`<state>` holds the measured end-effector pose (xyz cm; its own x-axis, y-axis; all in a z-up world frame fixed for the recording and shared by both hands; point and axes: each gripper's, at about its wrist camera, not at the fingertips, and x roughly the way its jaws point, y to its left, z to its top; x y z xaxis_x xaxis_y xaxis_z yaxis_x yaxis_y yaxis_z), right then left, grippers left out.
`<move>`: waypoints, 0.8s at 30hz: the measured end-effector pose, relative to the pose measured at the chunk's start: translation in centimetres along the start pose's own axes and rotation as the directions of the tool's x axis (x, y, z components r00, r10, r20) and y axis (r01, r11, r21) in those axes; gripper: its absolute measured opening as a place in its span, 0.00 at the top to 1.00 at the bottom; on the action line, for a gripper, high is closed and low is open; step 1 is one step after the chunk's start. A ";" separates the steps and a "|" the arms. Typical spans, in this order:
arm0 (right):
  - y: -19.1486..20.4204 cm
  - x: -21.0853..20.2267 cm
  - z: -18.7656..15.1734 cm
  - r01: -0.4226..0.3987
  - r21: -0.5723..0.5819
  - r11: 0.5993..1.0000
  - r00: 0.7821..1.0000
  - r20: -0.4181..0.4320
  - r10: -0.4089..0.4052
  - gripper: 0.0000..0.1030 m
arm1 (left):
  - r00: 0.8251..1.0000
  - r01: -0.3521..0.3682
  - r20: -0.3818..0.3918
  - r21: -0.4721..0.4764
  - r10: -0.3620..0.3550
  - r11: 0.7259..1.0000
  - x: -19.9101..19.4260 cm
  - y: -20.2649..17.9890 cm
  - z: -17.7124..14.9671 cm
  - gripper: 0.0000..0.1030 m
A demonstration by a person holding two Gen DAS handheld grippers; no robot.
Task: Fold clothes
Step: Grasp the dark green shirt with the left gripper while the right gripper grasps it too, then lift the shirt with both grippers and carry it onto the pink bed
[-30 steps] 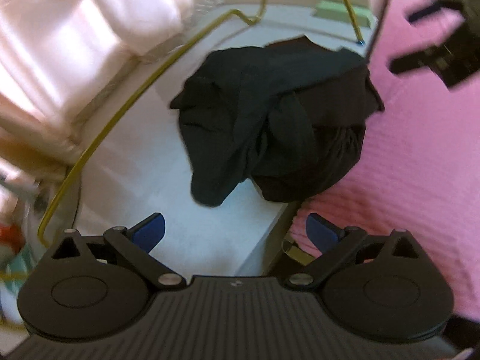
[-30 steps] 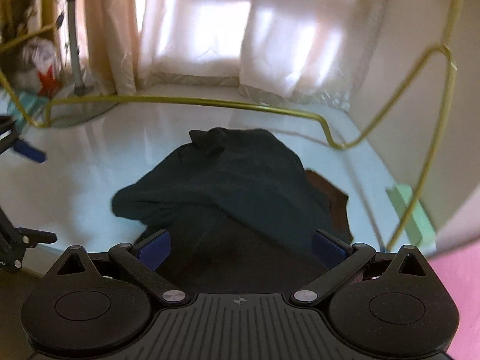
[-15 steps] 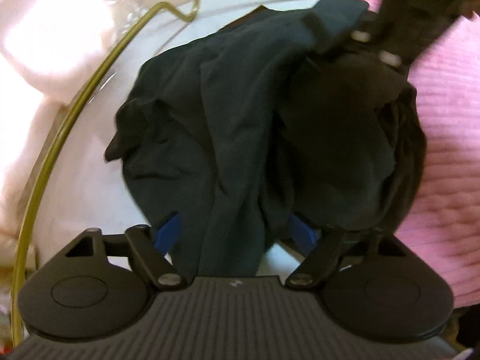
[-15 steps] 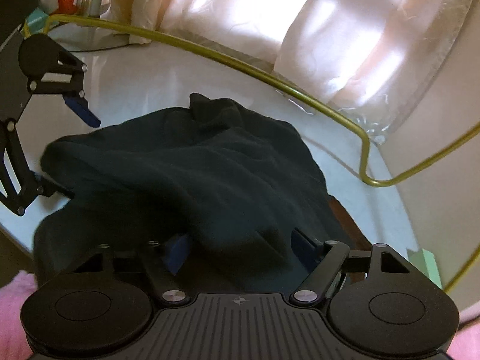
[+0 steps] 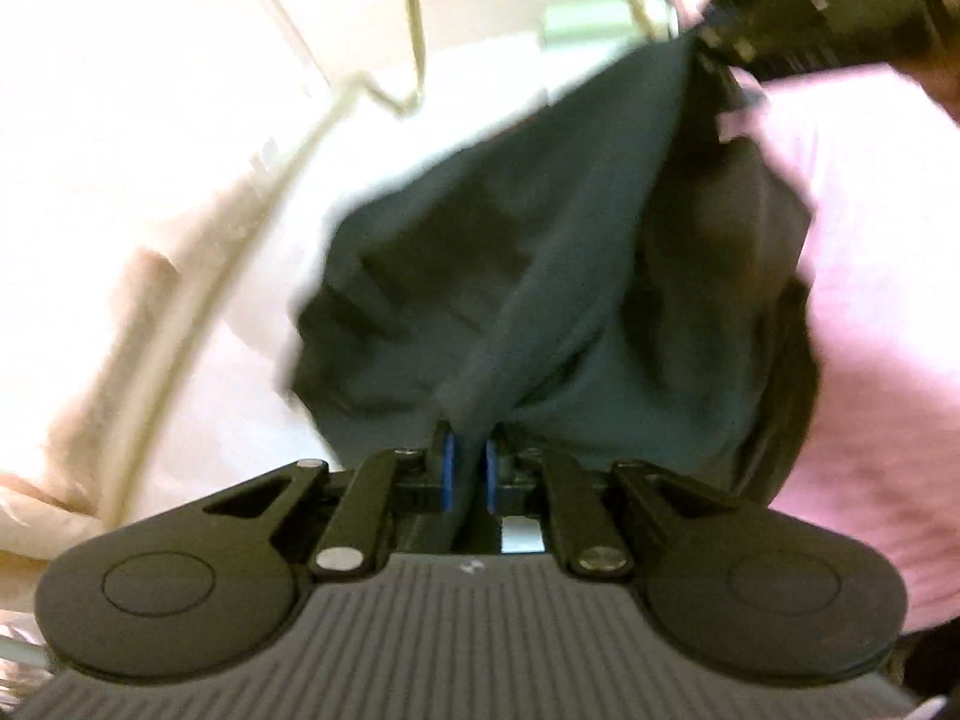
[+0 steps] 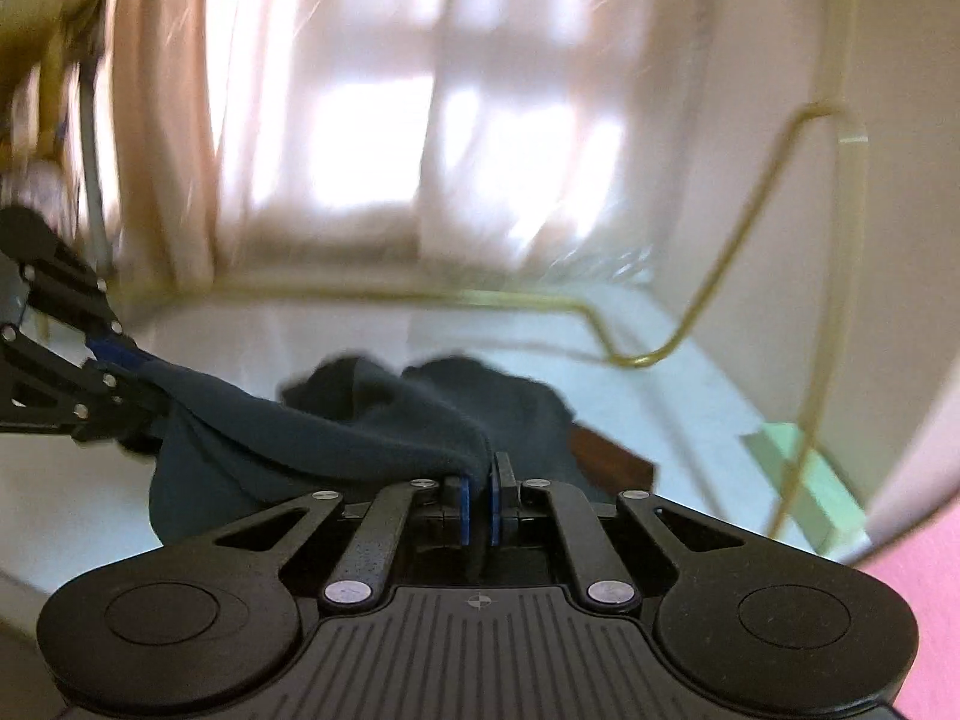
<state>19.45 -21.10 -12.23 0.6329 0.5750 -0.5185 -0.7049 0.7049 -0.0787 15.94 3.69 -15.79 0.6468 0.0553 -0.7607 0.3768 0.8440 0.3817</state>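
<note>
Dark garment (image 5: 540, 276): outline motion-blurred | brown item (image 6: 609, 453) behind garment: mostly hidden, unidentifiable | curtain (image 6: 336, 120): smeared

Dark garment (image 5: 540, 276), crumpled, one edge stretched taut in the air; the bulk hangs bunched down to the white table (image 6: 300, 330).

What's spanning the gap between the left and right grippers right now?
A band of the dark garment, pinched by the right gripper and the left gripper; clearest in the right wrist view.

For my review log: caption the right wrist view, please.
Right gripper and left gripper both clamp the dark crumpled cloth garment.
</note>
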 end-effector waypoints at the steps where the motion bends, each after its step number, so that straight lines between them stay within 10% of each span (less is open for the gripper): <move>1: -0.6 -2.8 0.1 0.014 0.041 0.999 1.000 0.015 -0.015 0.96 | 1.000 -0.003 0.026 -0.009 0.003 1.000 -2.1 -0.1 1.2 0.93; 6: -3.0 -17.1 -1.2 0.104 0.305 0.947 0.993 0.023 -0.117 0.96 | 0.981 0.046 0.189 -0.075 -0.031 0.996 -13.1 -3.2 6.7 0.94; 11: -3.2 -28.8 -8.7 0.305 0.498 0.812 0.952 -0.159 -0.261 0.96 | 0.925 0.274 0.280 -0.030 -0.255 0.961 -20.1 -11.1 10.6 0.94; 18: 0.5 -44.3 -19.2 0.571 0.697 0.433 0.807 -0.381 -0.451 0.96 | 0.763 0.579 0.214 0.193 -0.609 0.793 -22.8 -24.4 11.2 0.95; 24: 2.8 -56.5 -22.8 0.608 0.774 0.178 0.702 -0.419 -0.576 0.96 | 0.596 0.710 0.093 0.402 -0.797 0.578 -26.4 -34.7 10.5 0.95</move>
<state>-25.56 -61.09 -2.54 0.7163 -0.1761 -0.6752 0.5067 0.7966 0.3297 -7.25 -32.67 -3.44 0.1472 -0.6897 -0.7090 0.9435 0.3130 -0.1086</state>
